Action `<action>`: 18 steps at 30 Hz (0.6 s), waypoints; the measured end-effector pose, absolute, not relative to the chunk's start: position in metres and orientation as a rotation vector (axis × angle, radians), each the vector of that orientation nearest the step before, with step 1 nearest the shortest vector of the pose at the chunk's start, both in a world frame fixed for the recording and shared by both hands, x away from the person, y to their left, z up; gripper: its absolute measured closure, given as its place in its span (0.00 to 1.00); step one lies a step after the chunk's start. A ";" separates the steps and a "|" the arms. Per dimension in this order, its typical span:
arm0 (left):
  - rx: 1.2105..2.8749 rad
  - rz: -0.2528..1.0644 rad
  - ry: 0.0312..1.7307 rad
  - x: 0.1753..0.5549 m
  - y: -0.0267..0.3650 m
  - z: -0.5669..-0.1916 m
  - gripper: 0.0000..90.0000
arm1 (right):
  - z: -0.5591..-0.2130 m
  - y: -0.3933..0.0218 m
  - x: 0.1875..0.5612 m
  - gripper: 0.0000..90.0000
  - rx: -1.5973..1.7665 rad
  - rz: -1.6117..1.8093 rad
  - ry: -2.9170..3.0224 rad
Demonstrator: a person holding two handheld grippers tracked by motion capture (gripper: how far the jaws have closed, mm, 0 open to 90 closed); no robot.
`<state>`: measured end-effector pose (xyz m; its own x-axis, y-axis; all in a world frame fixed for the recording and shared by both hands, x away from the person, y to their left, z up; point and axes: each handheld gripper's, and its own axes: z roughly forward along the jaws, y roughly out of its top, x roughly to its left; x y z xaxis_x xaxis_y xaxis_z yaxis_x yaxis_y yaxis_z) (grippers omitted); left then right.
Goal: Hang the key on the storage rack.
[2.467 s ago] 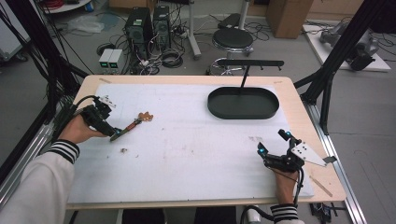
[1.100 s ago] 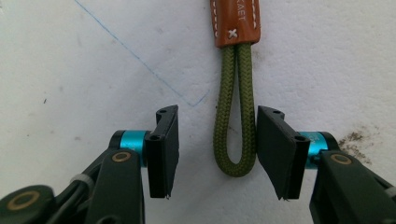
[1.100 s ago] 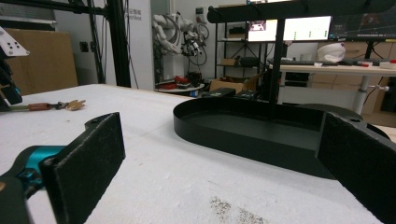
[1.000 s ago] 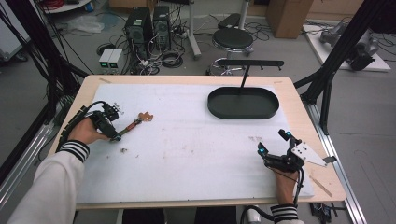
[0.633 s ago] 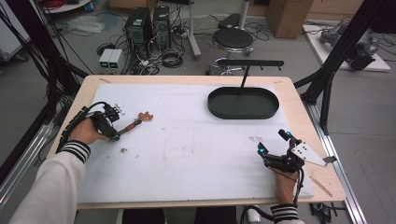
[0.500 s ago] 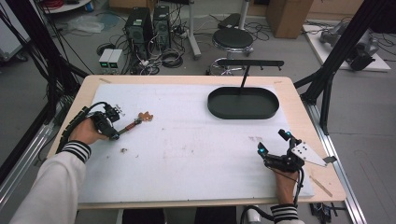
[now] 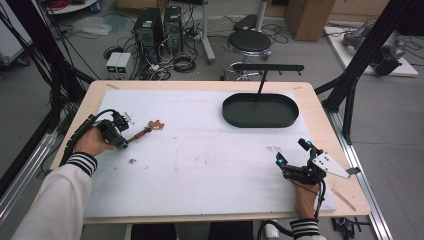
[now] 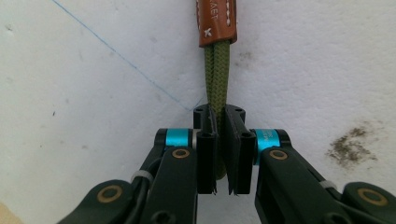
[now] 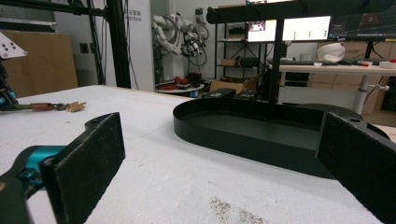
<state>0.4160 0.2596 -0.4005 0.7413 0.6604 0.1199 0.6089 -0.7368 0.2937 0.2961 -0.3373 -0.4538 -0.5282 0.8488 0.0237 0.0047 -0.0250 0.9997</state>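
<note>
A keychain lanyard (image 7: 145, 130) lies on the white mat at the left of the desk (image 7: 320, 107): 1 olive-green woven cord (image 8: 217, 74), 1 brown stitched leather tab (image 8: 217, 21), and what looks like a small metal fitting at its far end, too small to make out. The left claw (image 7: 121, 142) pinches the near end of the cord, its jaws pressed onto the doubled weave, as the left gripper view shows. The right claw (image 7: 292, 152) rests near the desk's right front with its 2 jaws spread wide and nothing between them. 1 black oval tray (image 7: 260, 111) sits at the far right, well apart from the lanyard, with 1 black T-shaped stand (image 7: 267, 67) rising at its far rim.

The grip sits on the cord alone, and the cord is slim and limp, so on a lift the heavier leather end would likely dangle and swing, or the weave could slide out through the pads.
</note>
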 end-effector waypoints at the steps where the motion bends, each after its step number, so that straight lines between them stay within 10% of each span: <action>1: 2.701 0.317 0.996 0.416 0.260 -0.398 0.93 | -0.454 -0.337 0.296 0.00 0.911 1.629 1.592; 18: 2.398 0.326 0.856 0.403 0.267 -0.351 0.93 | -0.430 -0.330 0.298 0.00 0.864 1.687 1.651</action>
